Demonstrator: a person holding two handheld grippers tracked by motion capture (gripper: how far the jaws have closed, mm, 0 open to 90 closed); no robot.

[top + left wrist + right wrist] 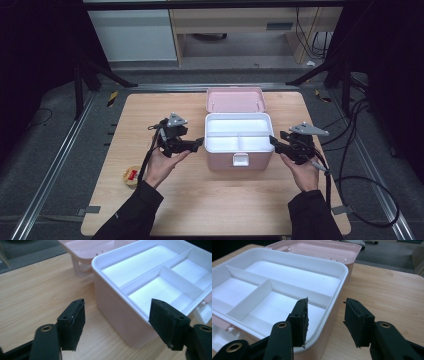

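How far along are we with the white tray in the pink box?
Done: the lid is open, lying behind the pink box. In hand: the left gripper and right gripper straddle the rims of the white tray, pads not yet pressing. Left: grip and probably lift the empty tray.

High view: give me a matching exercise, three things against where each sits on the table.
Things:
1. pink lid
2. white divided tray
3. roll of tape

Places:
A. near the table's left edge, beside the left forearm
B. at the far edge, open behind the box
C. on top of the pink box, between the two grippers

Pairs: 1-B, 2-C, 3-A
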